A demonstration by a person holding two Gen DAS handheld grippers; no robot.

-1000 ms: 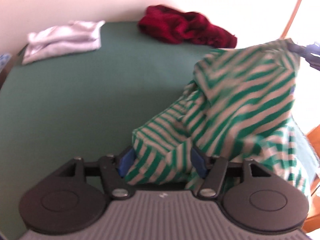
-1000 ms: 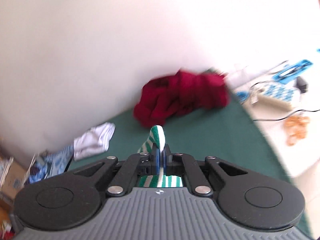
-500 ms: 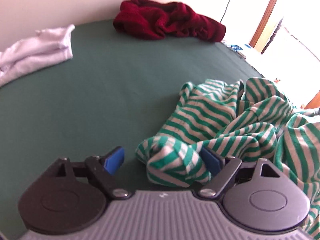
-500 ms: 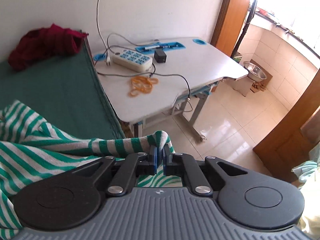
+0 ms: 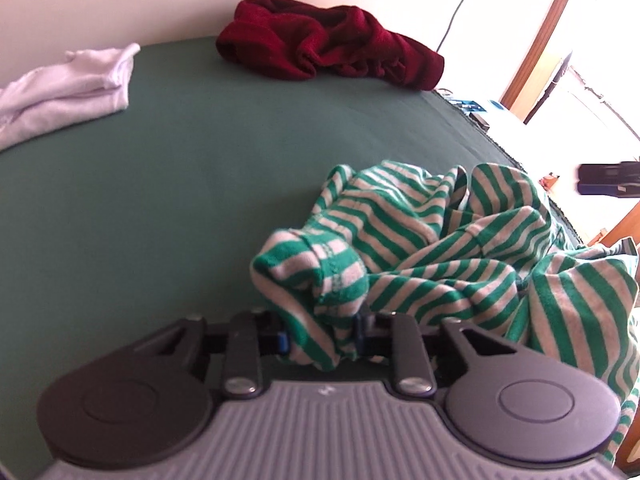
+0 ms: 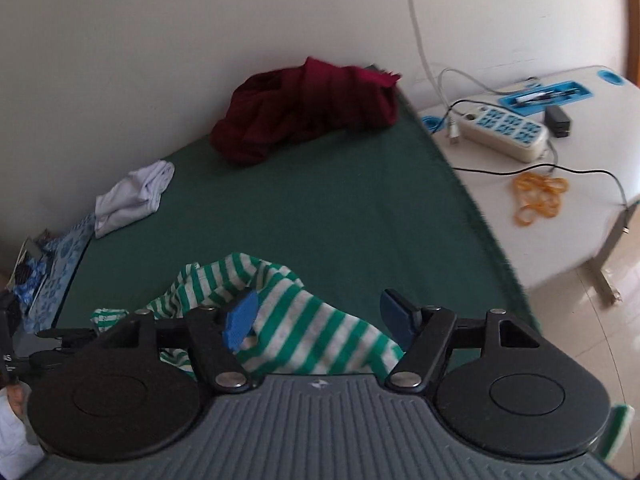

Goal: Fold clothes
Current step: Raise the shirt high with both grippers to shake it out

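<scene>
While the left gripper [image 5: 322, 338] pinches a bunched end of the striped shirt [image 5: 440, 248], crumpled on the green cloth [image 5: 160, 200] w/ no clear long axis, the right gripper [image 6: 320, 316] now gapes wide, having let go.

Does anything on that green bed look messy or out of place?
Yes. The striped shirt lies bunched in a heap at the right edge of the green surface, not spread flat. The left tool pinches a wad of it. The dark red garment sits crumpled by the wall.
</scene>
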